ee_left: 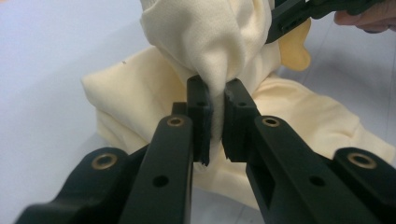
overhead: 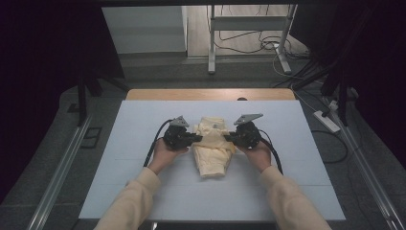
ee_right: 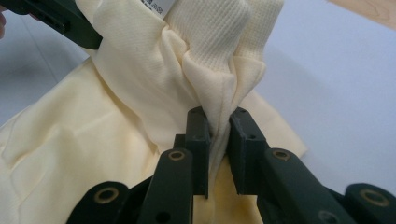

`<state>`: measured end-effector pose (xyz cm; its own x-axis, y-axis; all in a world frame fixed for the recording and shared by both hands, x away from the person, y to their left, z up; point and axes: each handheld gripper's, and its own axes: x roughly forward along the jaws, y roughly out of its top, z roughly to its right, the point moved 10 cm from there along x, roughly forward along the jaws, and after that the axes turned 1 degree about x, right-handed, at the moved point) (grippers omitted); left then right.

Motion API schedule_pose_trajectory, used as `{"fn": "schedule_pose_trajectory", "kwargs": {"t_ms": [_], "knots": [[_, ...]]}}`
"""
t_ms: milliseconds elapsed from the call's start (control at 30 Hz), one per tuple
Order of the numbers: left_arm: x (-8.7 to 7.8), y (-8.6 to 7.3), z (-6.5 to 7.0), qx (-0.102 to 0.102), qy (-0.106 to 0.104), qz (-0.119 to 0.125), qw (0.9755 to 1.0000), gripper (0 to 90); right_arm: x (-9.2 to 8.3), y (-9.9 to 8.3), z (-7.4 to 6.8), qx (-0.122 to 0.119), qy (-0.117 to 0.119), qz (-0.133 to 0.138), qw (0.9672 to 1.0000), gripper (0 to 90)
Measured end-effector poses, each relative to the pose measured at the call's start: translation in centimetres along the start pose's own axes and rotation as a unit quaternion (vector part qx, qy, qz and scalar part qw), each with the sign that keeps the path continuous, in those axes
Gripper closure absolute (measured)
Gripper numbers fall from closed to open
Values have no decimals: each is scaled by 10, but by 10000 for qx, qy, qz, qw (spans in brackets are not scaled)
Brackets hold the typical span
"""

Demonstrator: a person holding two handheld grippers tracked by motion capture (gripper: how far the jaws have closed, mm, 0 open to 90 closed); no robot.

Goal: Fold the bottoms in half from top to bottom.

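Left gripper view has the left gripper (ee_left: 217,122) pinching a fold of the cream garment (ee_left: 187,42) between its jaws. Beyond it, the right gripper (ee_right: 218,140) clamps the opposite side, cloth bunched between both on the white tabletop (overhead: 143,120).

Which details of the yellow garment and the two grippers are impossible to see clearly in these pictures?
- Garment type: the pale yellow garment is bunched, so its shape stays unclear in the high view.
- Label text: the tag is cut off by the top edge of the right gripper view.
- Cloth inside the left gripper and right gripper: hidden by the jaws.
- Dark spot on the table's far edge: too small to identify.
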<state>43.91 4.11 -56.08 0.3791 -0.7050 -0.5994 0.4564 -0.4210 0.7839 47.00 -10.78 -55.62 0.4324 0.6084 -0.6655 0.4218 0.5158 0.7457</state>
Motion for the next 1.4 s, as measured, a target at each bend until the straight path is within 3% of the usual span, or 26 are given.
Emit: {"fn": "schedule_pose_trajectory", "kwargs": {"t_ms": [433, 1100, 1400], "knots": [[-2, -10, 13, 12, -50, -73, 10000, 804, -9, -11, -13, 2, 8, 52, 10000, 776], [-3, -13, 14, -14, -69, -68, 10000, 766, -15, -16, -22, -79, -35, 185, 9998, 753], [-3, -13, 14, -44, -15, -65, 10000, 705, -17, -18, -25, -124, -41, 183, 9997, 720]]}}
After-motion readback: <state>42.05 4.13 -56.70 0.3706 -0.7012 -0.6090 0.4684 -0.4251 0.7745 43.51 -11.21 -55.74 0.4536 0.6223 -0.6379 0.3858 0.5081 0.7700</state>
